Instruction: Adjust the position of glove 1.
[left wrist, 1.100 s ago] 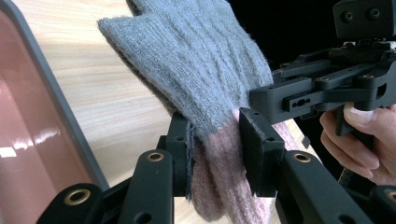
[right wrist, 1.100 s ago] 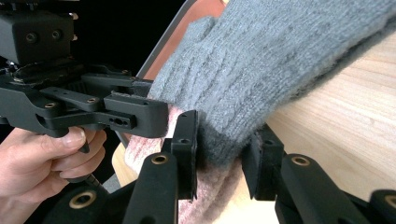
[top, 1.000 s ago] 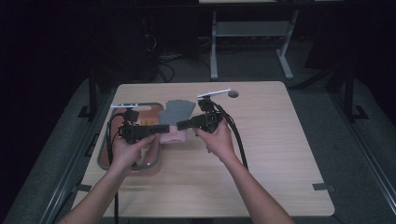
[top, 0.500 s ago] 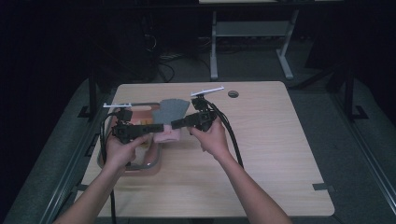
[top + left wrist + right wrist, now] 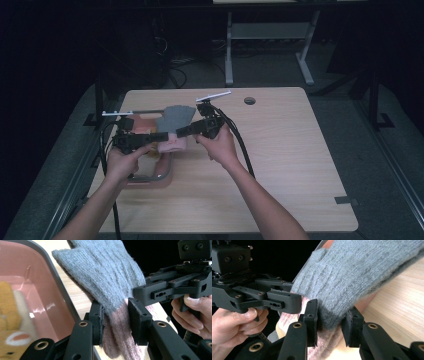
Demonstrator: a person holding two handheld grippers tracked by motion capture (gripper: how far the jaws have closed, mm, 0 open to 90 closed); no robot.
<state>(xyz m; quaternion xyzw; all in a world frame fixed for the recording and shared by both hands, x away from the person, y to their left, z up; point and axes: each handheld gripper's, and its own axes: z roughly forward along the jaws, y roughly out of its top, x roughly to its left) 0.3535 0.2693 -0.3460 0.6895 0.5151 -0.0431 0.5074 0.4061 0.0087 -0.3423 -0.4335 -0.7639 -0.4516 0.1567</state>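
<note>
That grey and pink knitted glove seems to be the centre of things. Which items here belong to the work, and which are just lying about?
In the work:
- knitted glove, gripped at its pink cuff
- left claw, shut on it
- right claw, shut on it

Lying about:
- pink tray with a grey rim
- plush toy in the tray
- wooden table

Glove (image 5: 172, 120): knitted, grey with pink cuff
Pose: lifted, fingers pointing away
Place: over table, beside pink tray
</note>
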